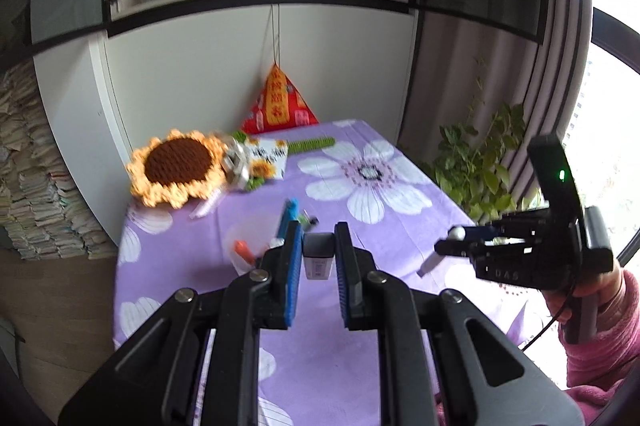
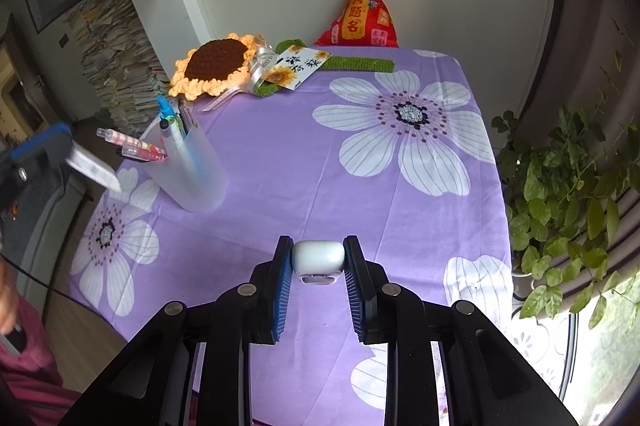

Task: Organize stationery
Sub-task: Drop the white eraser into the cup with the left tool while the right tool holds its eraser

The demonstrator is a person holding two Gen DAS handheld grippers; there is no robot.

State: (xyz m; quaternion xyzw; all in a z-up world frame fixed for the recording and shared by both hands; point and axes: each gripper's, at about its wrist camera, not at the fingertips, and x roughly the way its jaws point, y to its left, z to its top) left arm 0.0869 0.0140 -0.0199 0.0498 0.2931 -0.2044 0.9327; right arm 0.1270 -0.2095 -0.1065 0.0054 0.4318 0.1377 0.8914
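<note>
Stationery mostly sorted: pens stand in the translucent cup (image 2: 188, 170) at left of frame. Left gripper (image 1: 318, 258) clamps a small boxed item (image 1: 318, 256); right gripper (image 2: 319, 258) grips a white eraser-like block (image 2: 319, 255), both aloft, unplaced.

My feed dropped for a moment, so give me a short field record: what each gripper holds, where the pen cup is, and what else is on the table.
left gripper: shut on a small flat eraser, lifted off the table
right gripper: shut on a white rounded item, maybe correction tape
pen cup: upright on the purple flowered tablecloth, with several pens in it
table's far edge: crocheted sunflower, red pouch
beside table: potted plant
</note>
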